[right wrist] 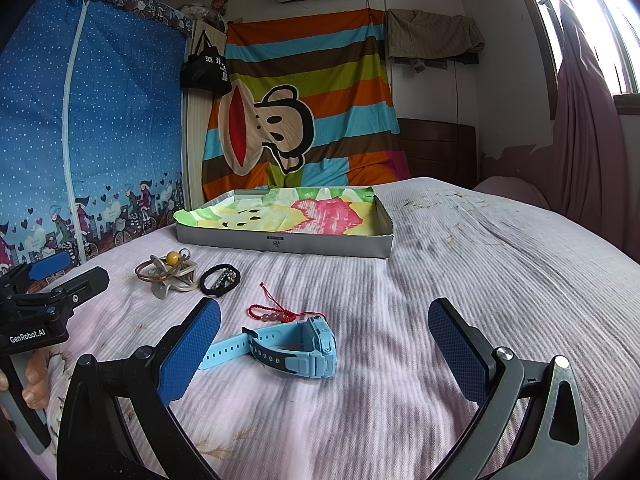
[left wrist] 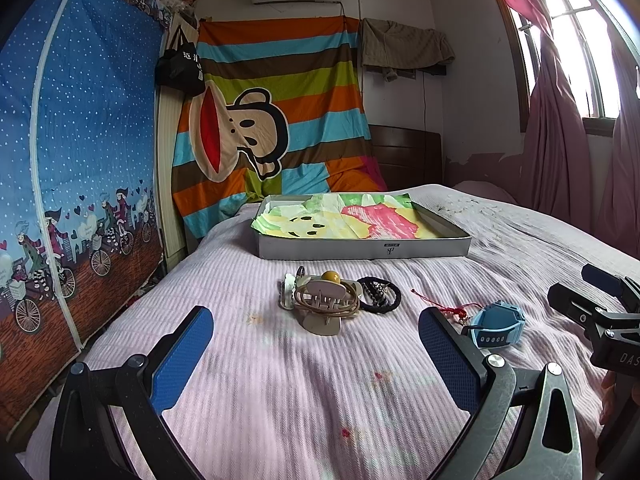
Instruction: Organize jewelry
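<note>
Fingers (left wrist: 188, 356) on the left gripper (left wrist: 316, 344) are spread wide with nothing between them, and it's the same story on the right gripper (right wrist: 324, 344): blue pads far apart, empty. Both hover low over the bed (left wrist: 280, 392), so honestly nothing's been sorted yet as far as I can see.

All the jewelry is loose on the pink striped cover. In the left wrist view, dead centre, there's a little heap: a beige hair claw (left wrist: 322, 308) with a brown hair tie and a yellow bead (left wrist: 331, 277) tangled on it, and a black beaded hair tie (left wrist: 379, 295) touching its right side. A red string bracelet (right wrist: 272, 312) lies just beyond the light blue watch (right wrist: 296, 350), which sits right between the right gripper's pads in the lower middle of the right wrist view.

The grey tray (left wrist: 360, 249), lined with a colourful cloth, is further back in the middle of the frame, and looks to have no jewelry in it. My guess is everything goes in there, so basically the whole job is left. The watch looks like the easiest first grab.
</note>
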### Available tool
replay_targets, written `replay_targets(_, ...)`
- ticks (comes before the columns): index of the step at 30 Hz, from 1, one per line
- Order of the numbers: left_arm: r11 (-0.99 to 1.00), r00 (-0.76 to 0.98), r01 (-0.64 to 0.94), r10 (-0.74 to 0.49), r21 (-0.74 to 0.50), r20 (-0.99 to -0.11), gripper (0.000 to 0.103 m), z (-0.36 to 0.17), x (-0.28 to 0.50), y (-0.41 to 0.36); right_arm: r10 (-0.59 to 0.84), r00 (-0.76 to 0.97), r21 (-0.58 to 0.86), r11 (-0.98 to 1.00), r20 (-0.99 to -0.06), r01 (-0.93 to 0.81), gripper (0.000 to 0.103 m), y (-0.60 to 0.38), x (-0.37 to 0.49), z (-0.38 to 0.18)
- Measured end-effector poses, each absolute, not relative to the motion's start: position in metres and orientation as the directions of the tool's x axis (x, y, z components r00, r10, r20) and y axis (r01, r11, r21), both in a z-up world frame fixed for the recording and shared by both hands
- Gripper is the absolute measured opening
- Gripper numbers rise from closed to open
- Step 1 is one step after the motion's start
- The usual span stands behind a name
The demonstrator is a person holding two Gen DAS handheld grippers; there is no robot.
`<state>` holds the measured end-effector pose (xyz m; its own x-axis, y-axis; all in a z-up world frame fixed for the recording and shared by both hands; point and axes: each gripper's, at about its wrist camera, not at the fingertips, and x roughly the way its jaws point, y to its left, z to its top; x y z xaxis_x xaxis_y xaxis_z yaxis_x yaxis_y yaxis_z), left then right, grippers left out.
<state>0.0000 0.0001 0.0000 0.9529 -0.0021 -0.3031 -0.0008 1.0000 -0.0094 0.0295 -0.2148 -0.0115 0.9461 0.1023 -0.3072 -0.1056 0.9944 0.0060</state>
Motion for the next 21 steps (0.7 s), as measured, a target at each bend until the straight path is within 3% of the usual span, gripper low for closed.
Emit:
replay_targets(12,0.999,0.939,0.034,-0.044,-0.037,-0.342,0.103,0.01,0.008,-0.003,0.118,0.939,0.022,0.993,-0.322,-0.117,0.102,-0.219,0.034,-0.008)
replay_targets(16,0.999,0.922,0.044,-0.04,0.002,-0.385,0.103,0.007,0.021,-0.006,0.129,0.936,0.025,0.991,-0.328,-0.128,0.102,-0.219,0.04,-0.004)
replay_targets(21,0.997,0.889,0.057,-0.075,-0.053,-0.452,0.103,0.003,0.041,0.003,0.144,0.92,0.031,0.989,-0.365,-0.142,0.102,-0.215,0.053,0.001)
